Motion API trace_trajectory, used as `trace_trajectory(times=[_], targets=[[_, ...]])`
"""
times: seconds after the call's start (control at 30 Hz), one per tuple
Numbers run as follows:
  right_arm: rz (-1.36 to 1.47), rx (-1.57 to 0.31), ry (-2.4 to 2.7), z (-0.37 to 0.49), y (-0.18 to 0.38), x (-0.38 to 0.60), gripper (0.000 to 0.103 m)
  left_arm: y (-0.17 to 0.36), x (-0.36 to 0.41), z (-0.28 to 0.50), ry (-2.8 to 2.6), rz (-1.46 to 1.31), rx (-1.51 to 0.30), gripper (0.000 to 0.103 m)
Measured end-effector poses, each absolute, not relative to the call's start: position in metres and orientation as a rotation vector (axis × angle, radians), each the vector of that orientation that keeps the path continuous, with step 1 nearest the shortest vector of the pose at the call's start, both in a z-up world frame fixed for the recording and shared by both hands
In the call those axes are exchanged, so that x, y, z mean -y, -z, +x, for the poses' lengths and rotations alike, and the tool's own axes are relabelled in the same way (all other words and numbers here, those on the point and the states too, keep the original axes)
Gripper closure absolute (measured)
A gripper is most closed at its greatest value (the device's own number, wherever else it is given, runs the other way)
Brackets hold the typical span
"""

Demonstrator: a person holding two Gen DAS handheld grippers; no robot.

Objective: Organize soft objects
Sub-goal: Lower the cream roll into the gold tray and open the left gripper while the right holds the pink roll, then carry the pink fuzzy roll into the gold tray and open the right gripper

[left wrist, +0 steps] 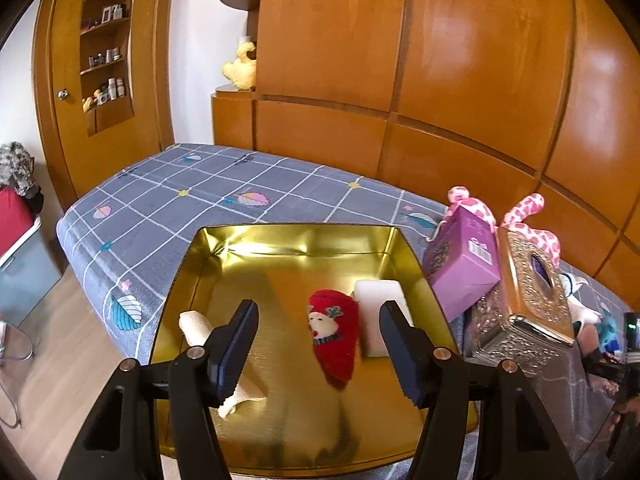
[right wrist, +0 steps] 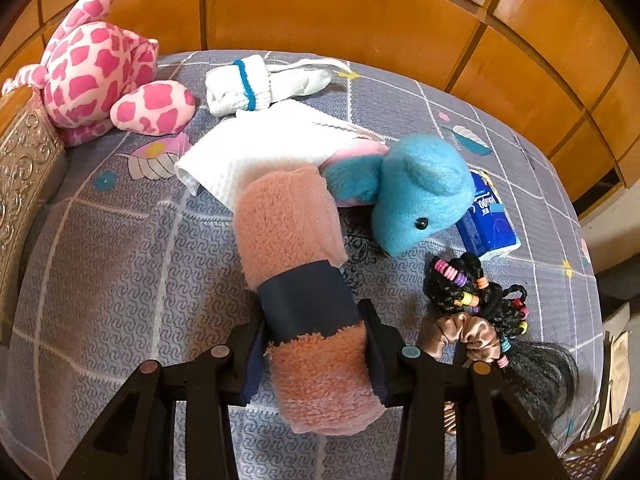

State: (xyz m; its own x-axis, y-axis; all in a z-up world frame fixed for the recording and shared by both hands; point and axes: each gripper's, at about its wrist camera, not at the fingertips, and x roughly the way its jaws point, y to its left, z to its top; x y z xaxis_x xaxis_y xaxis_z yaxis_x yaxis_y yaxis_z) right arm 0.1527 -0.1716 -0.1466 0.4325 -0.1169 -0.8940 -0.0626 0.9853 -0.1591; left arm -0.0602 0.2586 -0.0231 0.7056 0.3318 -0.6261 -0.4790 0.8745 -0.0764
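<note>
Above the gold tin (left wrist: pixel 192 264), the left gripper (left wrist: pixel 316 356) gapes empty — the right gripper (right wrist: pixel 316 344) clamps a peach towel roll (right wrist: pixel 296 248).

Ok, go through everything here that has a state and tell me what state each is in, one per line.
Gold tin: open, lid off.
Red sock: lying in the tin.
Beige roll: lying in the tin.
White block: in the tin.
Left tool: open, empty.
Right tool: shut on the pink rolled towel.
Blue plush: lying on the bed.
Tissue pack: sealed, on the bed.
</note>
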Motion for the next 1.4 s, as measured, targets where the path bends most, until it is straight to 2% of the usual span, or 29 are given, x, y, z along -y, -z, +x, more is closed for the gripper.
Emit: trace_trajectory(times=[0.37, 0.67, 1.4], targets=[[-0.128, -1.099, -0.024, 0.146, 0.133, 0.151, 0.063, 0.016, -0.244, -0.063, -0.43, -0.212, -0.625, 0.039], [-0.097, -1.02, -0.137, 0.149, 0.098, 0.114, 0.063, 0.016, -0.242, -0.063, -0.421, -0.209, -0.625, 0.039], [-0.169, -0.77, -0.563, 0.14, -0.003, -0.054, 0.063, 0.023, -0.241, -0.059, -0.412, -0.2, -0.649, 0.039]])
